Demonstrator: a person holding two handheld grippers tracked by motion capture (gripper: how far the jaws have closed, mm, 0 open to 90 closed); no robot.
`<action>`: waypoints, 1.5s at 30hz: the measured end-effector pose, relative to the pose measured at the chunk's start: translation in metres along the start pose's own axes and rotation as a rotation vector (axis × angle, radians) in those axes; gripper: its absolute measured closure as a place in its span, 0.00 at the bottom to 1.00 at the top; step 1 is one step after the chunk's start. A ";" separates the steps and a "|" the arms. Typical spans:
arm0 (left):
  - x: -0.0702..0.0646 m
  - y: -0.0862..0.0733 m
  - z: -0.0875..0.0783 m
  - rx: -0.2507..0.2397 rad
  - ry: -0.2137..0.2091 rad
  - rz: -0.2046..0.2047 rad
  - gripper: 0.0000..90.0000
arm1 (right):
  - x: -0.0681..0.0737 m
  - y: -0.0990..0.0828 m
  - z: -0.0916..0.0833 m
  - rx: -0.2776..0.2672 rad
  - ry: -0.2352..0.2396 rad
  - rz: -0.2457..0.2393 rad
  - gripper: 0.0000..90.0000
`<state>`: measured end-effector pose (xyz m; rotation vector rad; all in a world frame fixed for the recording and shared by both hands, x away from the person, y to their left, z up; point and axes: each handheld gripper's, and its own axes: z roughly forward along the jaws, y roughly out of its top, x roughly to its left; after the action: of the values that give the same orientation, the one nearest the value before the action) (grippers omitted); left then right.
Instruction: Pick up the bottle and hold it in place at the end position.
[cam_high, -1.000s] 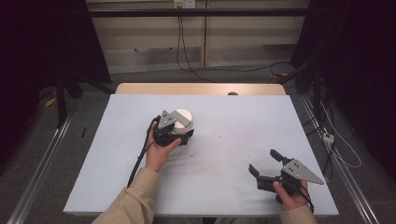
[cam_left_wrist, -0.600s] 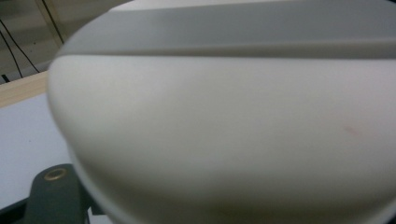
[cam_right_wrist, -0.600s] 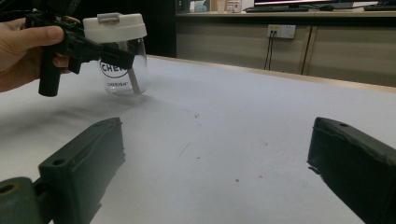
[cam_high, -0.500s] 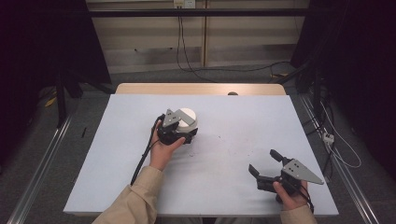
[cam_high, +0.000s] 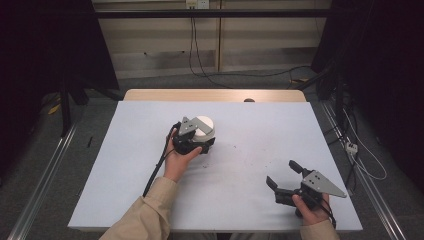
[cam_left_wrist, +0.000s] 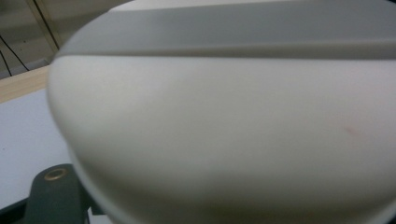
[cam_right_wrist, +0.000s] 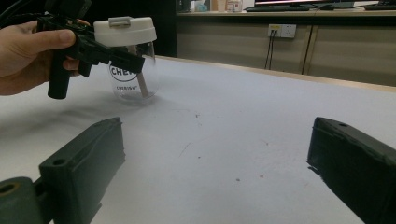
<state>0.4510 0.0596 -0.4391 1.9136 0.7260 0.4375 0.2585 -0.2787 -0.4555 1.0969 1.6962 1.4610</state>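
A clear jar (cam_right_wrist: 133, 79) with dark lettering and a white lid (cam_high: 205, 125) stands on the pale table (cam_high: 260, 125), left of the middle. My left gripper (cam_high: 204, 139) is shut on the jar just under its lid, one black jaw crossing the glass in the right gripper view. In the left gripper view the white lid (cam_left_wrist: 224, 121) looms very close, with one finger (cam_left_wrist: 56, 191) showing at the bottom left. My right gripper (cam_high: 281, 172) is held near the table's front right. It is open, with bare table between its fingers (cam_right_wrist: 88, 163).
A wooden strip (cam_high: 215, 95) edges the far side of the table. Beyond it, cables (cam_high: 192, 45) hang down a panelled wall. Metal rails (cam_high: 45, 170) run along the floor on both sides. Small dark specks (cam_right_wrist: 238, 179) dot the table surface.
My left gripper and the jar have shifted slightly to the right together. The right gripper has stayed where it was, open.
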 end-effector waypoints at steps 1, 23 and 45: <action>0.000 0.001 0.000 0.002 -0.003 0.003 0.21 | 0.000 0.000 0.000 0.000 0.000 -0.001 0.03; -0.011 0.004 0.015 0.003 -0.028 0.019 0.21 | -0.001 -0.001 0.000 0.005 0.001 0.002 0.03; -0.016 0.002 0.024 0.016 -0.038 0.036 0.21 | -0.001 -0.001 0.000 0.005 0.001 0.002 0.03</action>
<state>0.4537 0.0321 -0.4469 1.9477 0.6728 0.4179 0.2588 -0.2795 -0.4568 1.1010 1.7006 1.4589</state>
